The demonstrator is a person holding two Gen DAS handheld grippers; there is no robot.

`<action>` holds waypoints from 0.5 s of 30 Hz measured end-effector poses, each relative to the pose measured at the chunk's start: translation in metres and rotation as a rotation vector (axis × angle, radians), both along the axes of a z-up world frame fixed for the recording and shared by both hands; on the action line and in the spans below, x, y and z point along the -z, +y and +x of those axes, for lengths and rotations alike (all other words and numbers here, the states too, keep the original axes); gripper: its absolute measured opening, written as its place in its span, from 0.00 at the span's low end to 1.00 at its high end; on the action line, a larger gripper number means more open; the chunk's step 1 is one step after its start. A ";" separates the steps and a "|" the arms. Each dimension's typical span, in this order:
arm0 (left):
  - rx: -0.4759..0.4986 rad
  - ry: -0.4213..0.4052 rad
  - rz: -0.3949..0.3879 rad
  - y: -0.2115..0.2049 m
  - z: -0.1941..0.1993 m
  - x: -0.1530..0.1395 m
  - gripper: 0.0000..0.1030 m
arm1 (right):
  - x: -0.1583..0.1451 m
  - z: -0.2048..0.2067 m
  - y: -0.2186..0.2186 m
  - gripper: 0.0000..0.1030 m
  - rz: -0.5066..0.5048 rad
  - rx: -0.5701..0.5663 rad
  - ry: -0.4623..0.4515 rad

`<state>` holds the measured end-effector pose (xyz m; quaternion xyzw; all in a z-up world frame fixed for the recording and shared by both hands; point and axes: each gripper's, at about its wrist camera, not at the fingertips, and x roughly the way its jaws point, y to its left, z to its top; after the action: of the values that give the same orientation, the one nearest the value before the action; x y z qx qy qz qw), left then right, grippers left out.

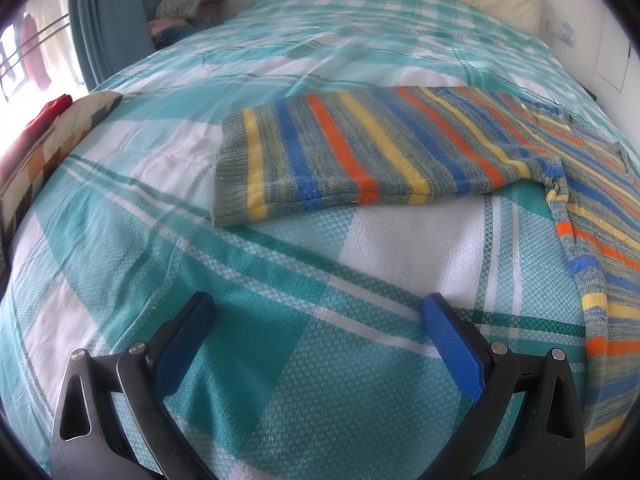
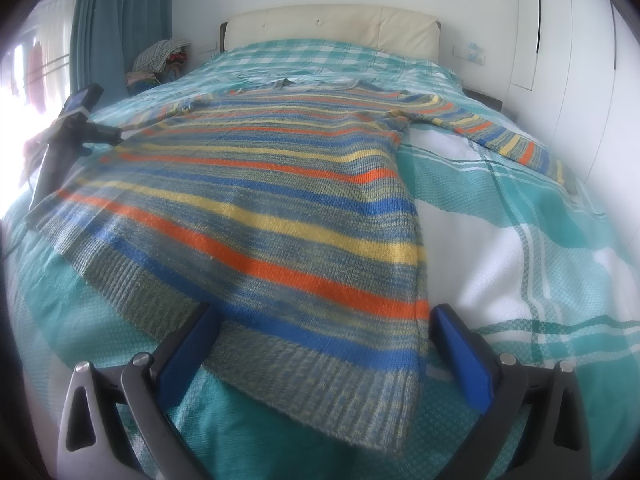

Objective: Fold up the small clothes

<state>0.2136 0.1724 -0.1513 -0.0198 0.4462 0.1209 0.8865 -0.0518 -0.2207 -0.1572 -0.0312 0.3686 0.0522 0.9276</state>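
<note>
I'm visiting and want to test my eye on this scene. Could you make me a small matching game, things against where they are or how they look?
Things:
1. striped sweater
2. headboard
3. curtain
4. pile of clothes

Descriptions:
A. teal, hanging at the left
B. cream and padded
C. spread flat on the checked bedspread
D. heaped beside the bed's far left corner

Pairs: 1-C, 2-B, 3-A, 4-D

No readable text, labels or numbers anywhere.
</note>
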 end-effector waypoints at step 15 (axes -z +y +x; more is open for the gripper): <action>0.000 -0.001 0.000 0.000 0.000 0.000 1.00 | 0.000 0.000 0.000 1.00 0.000 0.011 -0.009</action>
<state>0.2134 0.1728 -0.1513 -0.0200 0.4460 0.1211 0.8866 -0.0522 -0.2205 -0.1575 -0.0296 0.3647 0.0471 0.9295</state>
